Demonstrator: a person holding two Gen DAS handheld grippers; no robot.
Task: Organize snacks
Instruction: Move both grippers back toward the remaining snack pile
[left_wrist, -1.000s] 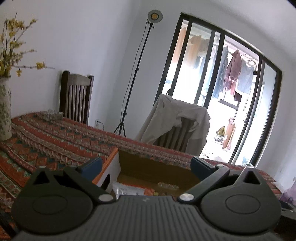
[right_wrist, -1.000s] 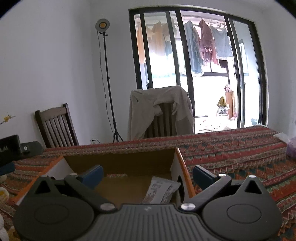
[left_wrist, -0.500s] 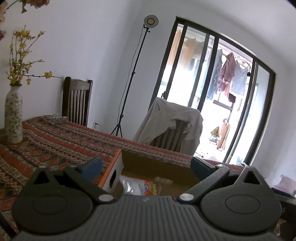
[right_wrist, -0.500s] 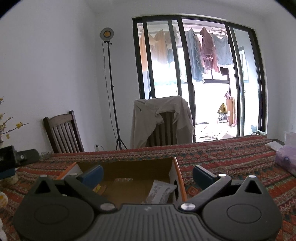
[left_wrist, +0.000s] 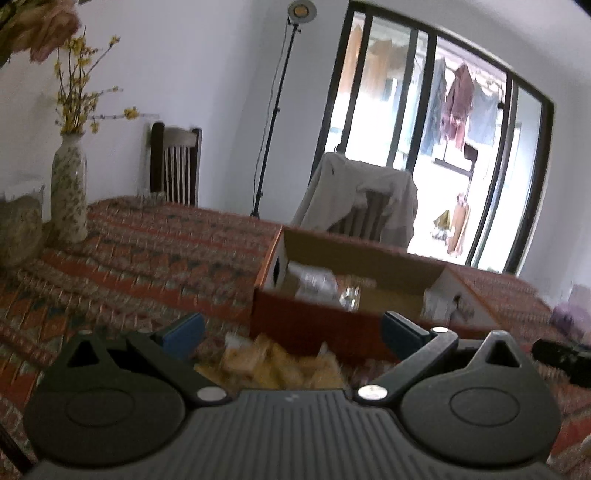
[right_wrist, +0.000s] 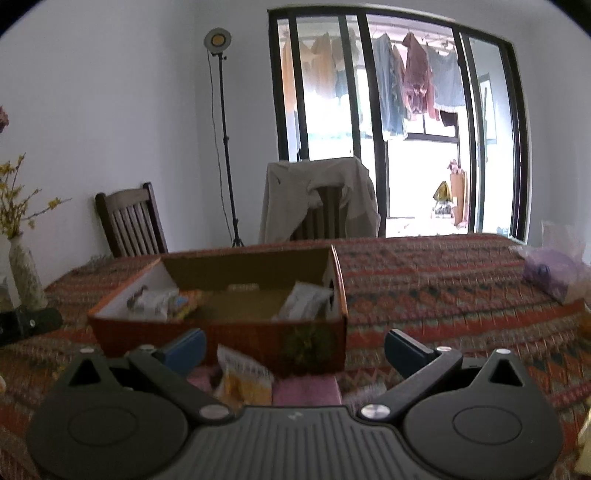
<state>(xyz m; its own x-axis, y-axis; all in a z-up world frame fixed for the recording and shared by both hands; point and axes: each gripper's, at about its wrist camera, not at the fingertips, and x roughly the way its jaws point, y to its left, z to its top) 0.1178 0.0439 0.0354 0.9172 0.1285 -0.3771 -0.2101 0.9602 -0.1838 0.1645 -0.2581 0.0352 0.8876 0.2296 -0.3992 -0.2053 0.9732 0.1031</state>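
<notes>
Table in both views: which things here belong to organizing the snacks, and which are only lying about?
Belong to the job:
cardboard box
packets inside it
yellow snack packet
yellow snack pile

Lying about:
flower vase
purple bag
jacket on chair
light stand

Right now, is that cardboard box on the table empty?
No. The open-topped cardboard box holds several snack packets, visible against its left and right walls.

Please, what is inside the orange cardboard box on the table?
Inside the orange cardboard box lie a pale snack packet at its left end and a white packet leaning at its right end. The near wall hides the front of the floor.
</notes>
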